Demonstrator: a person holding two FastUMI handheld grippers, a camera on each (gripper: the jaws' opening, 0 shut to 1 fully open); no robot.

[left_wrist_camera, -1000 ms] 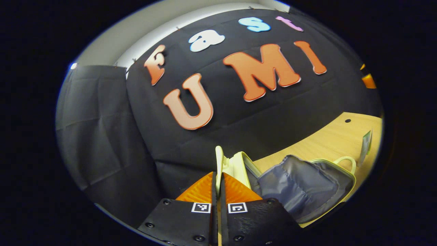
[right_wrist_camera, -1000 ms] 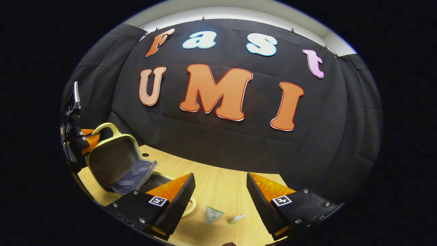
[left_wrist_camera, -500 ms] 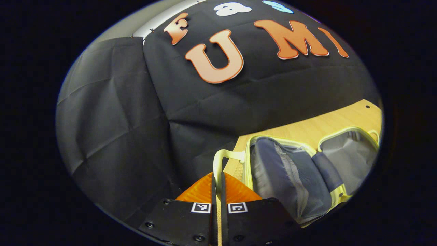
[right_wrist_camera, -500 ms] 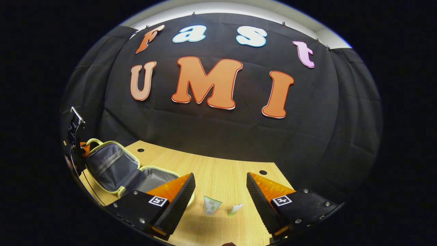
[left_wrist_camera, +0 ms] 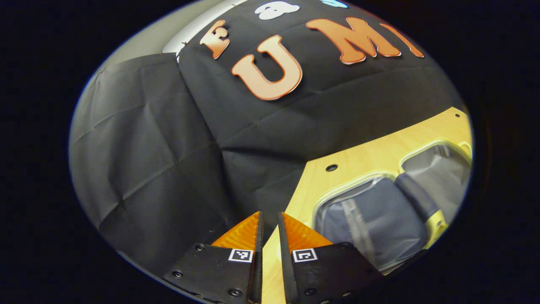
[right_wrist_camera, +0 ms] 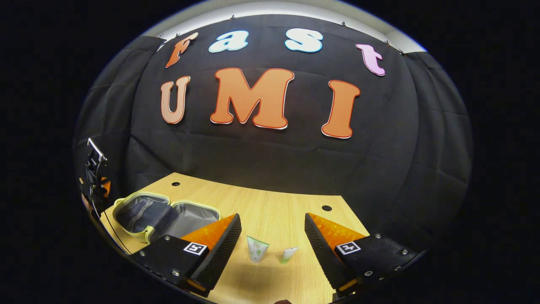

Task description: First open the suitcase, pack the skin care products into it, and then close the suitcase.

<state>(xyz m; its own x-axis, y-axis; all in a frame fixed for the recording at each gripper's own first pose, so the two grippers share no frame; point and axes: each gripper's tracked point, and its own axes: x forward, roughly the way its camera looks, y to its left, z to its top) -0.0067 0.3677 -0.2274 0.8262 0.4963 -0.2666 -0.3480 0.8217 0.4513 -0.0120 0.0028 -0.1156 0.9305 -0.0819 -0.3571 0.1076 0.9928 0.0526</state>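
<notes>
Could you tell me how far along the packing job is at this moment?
Opening looks done: the suitcase lies flat and open on the table. Nothing is in hand; the left tongs stand slightly apart and the right tongs are open. Two skin care tubes remain on the table to pack, then closing.

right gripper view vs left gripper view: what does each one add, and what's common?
Right gripper view adds two small skin care tubes standing on the table between the right gripper's wide-apart fingers, plus the left gripper's body at the far left edge. Left gripper view adds the left gripper's own fingers, slightly apart with nothing between them. Both show the suitcase lying open flat on the table.
</notes>
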